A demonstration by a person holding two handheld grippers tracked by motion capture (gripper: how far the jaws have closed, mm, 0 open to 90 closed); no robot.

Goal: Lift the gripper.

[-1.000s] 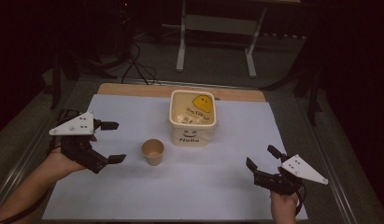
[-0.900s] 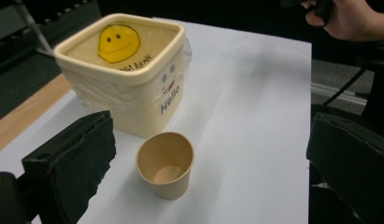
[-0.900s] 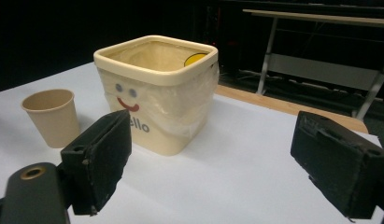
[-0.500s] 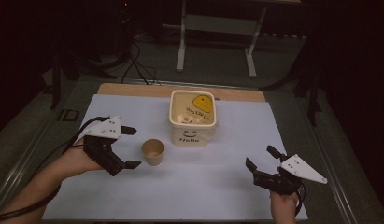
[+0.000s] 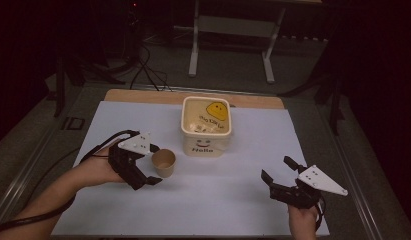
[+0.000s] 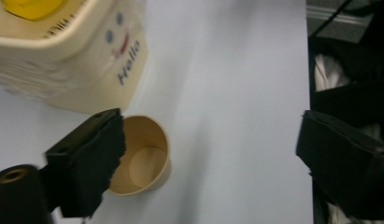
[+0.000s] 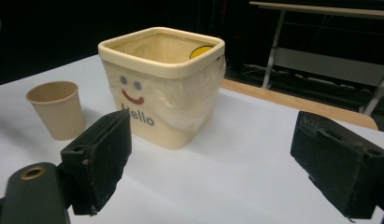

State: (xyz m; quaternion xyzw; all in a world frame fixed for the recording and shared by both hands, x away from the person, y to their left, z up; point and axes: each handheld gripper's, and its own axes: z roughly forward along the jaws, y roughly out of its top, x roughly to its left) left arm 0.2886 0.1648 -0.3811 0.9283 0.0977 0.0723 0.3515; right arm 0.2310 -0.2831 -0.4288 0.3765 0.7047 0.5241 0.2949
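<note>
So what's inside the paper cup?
The paper cup looks empty: the left gripper view shows its bare bottom. One jaw covers part of its rim, hiding a strip of the inside.

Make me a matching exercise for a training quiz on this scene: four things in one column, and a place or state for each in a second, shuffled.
Things:
1. paper cup
2. cream tub
3. left tool
4. right tool

Places or states:
A. open, apart from everything, near the table's front right
B. upright and empty, just left of the tub's front
C. printed with a smiley face and "Hello"
D. open, one jaw beside the cup's rim

Pairs: 1-B, 2-C, 3-D, 4-A
</note>
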